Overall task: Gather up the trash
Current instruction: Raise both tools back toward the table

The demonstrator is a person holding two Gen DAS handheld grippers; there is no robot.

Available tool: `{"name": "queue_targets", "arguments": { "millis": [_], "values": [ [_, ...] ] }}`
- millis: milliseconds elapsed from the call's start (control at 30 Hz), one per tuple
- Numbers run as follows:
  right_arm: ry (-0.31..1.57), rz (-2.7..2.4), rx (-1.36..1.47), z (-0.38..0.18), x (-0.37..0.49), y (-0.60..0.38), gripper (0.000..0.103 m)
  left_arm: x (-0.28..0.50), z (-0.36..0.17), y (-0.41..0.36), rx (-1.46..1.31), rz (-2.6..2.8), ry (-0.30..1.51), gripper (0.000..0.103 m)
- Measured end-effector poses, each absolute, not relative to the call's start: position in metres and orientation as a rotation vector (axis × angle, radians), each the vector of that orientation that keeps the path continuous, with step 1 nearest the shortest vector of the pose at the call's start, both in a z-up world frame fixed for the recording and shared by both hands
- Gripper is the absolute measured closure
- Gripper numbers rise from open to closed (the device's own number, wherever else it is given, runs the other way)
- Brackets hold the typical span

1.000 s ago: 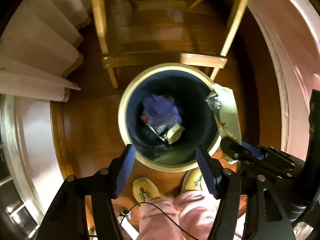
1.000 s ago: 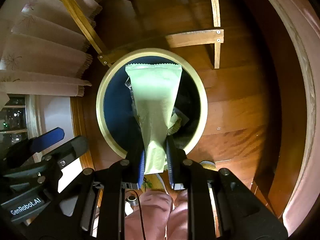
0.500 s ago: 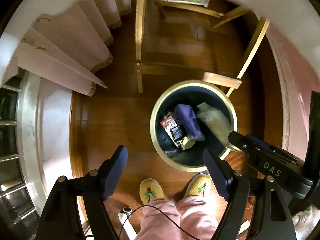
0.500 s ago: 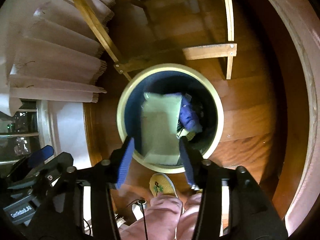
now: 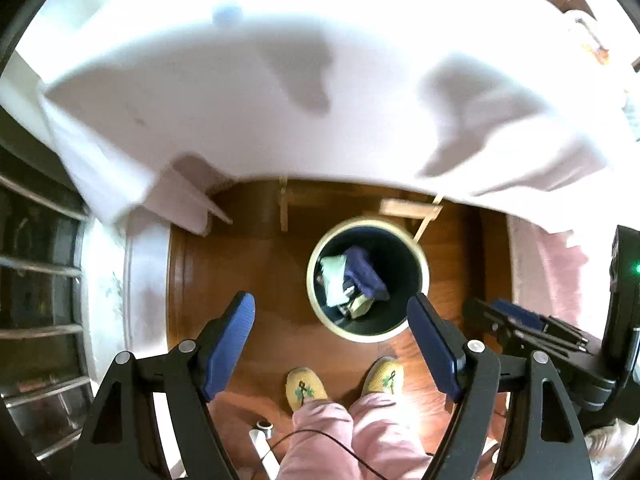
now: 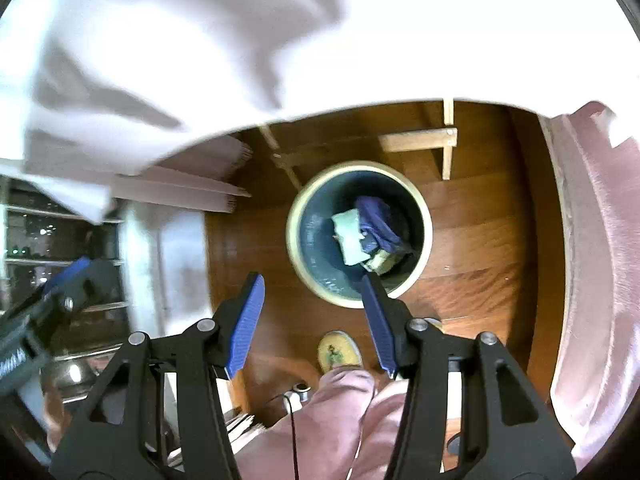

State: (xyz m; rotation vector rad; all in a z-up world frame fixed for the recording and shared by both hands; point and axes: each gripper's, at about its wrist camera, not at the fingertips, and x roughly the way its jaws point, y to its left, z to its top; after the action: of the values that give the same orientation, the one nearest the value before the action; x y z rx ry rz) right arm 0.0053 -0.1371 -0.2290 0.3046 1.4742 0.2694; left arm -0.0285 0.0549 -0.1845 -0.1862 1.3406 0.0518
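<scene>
The trash bin stands on the wooden floor, a round container with a cream rim and a dark blue inside, seen from well above in both wrist views; inside it lies a pale green wrapper toward the left, touching a crumpled purple bag on its right, with a small yellowish packet at the near edge of the pile; the same three pieces show in the right wrist view, the pale green wrapper beside the purple bag and the yellowish packet nearest. The left hand-held gripper hangs high over the floor with its blue-padded fingers spread wide and nothing between them; the right hand-held gripper is likewise spread apart and carries nothing, its right pad lying over the near rim of the bin in the picture; it also shows at the right edge of the left wrist view. A white cloth-covered bench fills the far half of both views, blurred, its edge hanging over the floor; pale wooden legs and a crossbar stand just beyond the bin. Below the grippers are the person's pink trouser legs and two yellow slippers, near the bin but apart from it.
</scene>
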Motion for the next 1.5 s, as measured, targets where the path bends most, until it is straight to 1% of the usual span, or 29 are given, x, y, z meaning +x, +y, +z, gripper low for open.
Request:
{"name": "queue_targets", "arguments": {
  "millis": [200,467,633,900,1067,1267,1433,1500],
  "values": [
    [1.399,0.280,0.308,-0.139,-0.007,-0.138,0.055,-0.030,-0.097,0.073,-0.172,0.011,1.259,0.023],
    [1.313,0.250,0.336,-0.055,-0.006,-0.133,0.055,-0.038,0.010,0.092,-0.156,-0.052,1.144,0.022],
    [1.245,0.234,0.352,-0.007,0.005,-0.129,0.055,-0.036,0.058,0.102,-0.134,-0.071,1.067,0.020],
    [1.129,0.228,0.329,0.046,0.040,-0.122,0.056,-0.013,0.095,0.129,-0.141,-0.078,1.003,0.020],
    [1.088,0.246,0.306,0.065,0.070,-0.120,0.055,0.011,0.111,0.137,-0.135,-0.050,0.970,0.020],
    [1.091,0.290,0.278,0.070,0.133,-0.124,0.055,0.060,0.115,0.143,-0.170,0.047,0.955,0.020],
    [1.110,0.367,0.305,0.061,0.218,-0.141,0.055,0.121,0.102,0.134,-0.178,0.121,0.986,0.022],
    [1.128,0.391,0.316,0.054,0.253,-0.149,0.054,0.146,0.092,0.126,-0.197,0.152,1.012,0.029]
  ]
}}
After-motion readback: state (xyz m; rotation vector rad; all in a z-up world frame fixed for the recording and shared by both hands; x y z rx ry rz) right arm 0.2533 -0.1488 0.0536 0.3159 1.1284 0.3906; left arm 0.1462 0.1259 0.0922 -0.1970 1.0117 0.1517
